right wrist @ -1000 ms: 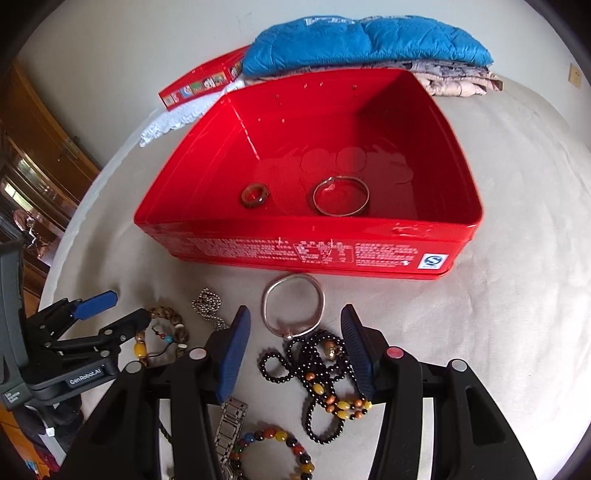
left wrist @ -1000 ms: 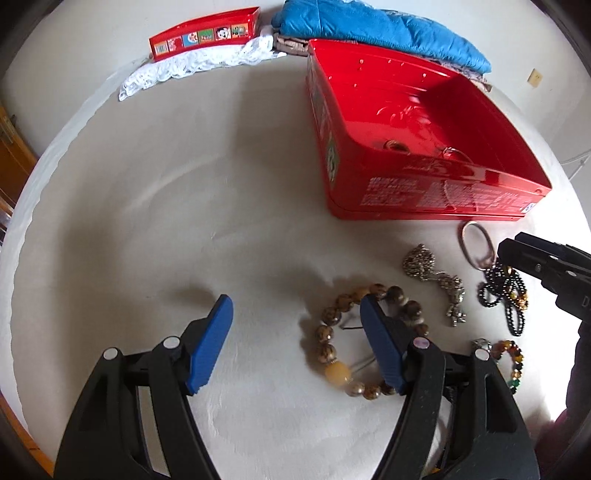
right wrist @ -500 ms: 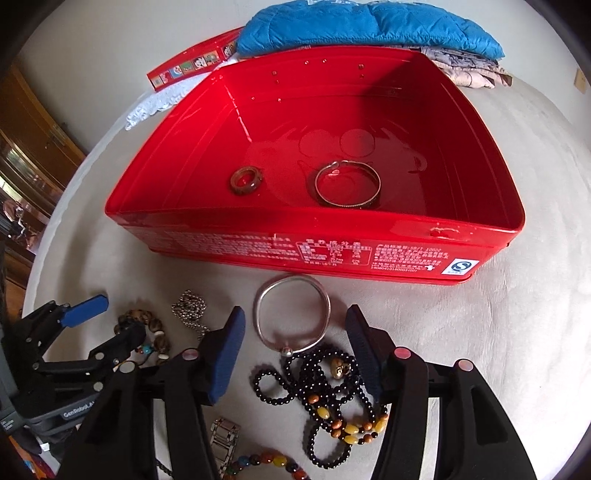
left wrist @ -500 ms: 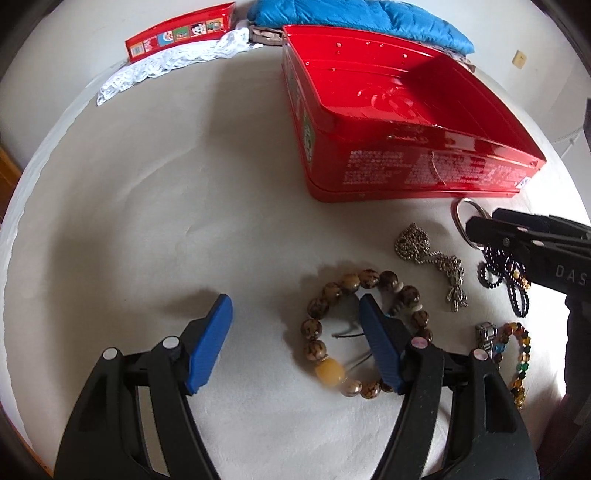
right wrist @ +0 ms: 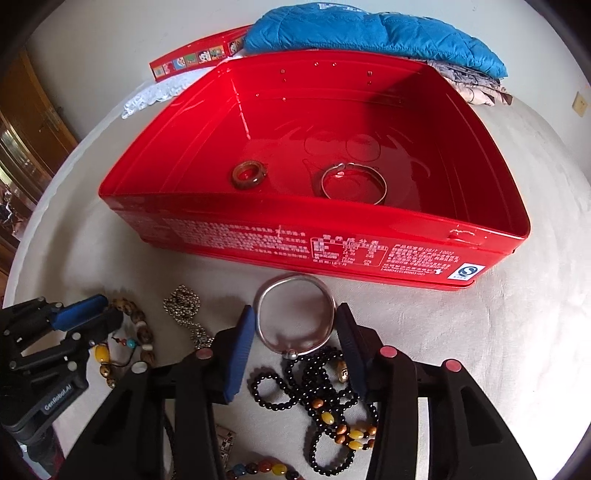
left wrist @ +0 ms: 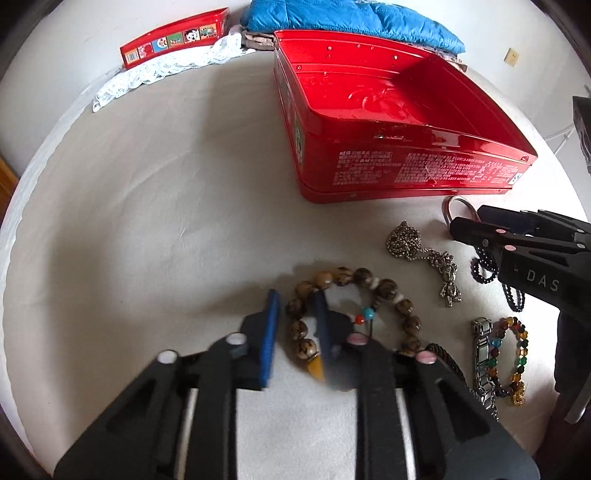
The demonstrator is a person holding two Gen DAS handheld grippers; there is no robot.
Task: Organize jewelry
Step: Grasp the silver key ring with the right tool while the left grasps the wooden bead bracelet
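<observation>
A red tin box (right wrist: 369, 254) (left wrist: 406, 173) stands open on the white table, with a brown ring (right wrist: 248, 174) and a thin silver bangle (right wrist: 354, 184) inside. My left gripper (left wrist: 295, 325) has its jaws nearly closed around the left side of a brown bead bracelet (left wrist: 384, 288) lying on the table; it also shows in the right wrist view (right wrist: 79, 314). My right gripper (right wrist: 295, 332) is open, its fingers on either side of a thick silver bangle (right wrist: 295, 288) in front of the box.
A silver chain with a pendant (left wrist: 424, 254), black bead strings (right wrist: 321, 384), a watch band (left wrist: 482, 354) and a coloured bead bracelet (left wrist: 517, 354) lie around. Blue folded cloth (right wrist: 369, 33), a long red carton (left wrist: 173, 40) and white lace (left wrist: 166, 70) sit at the table's back.
My left gripper has closed from wide open onto the left side of the brown bead bracelet. My right gripper has moved forward around the thick silver bangle and narrowed.
</observation>
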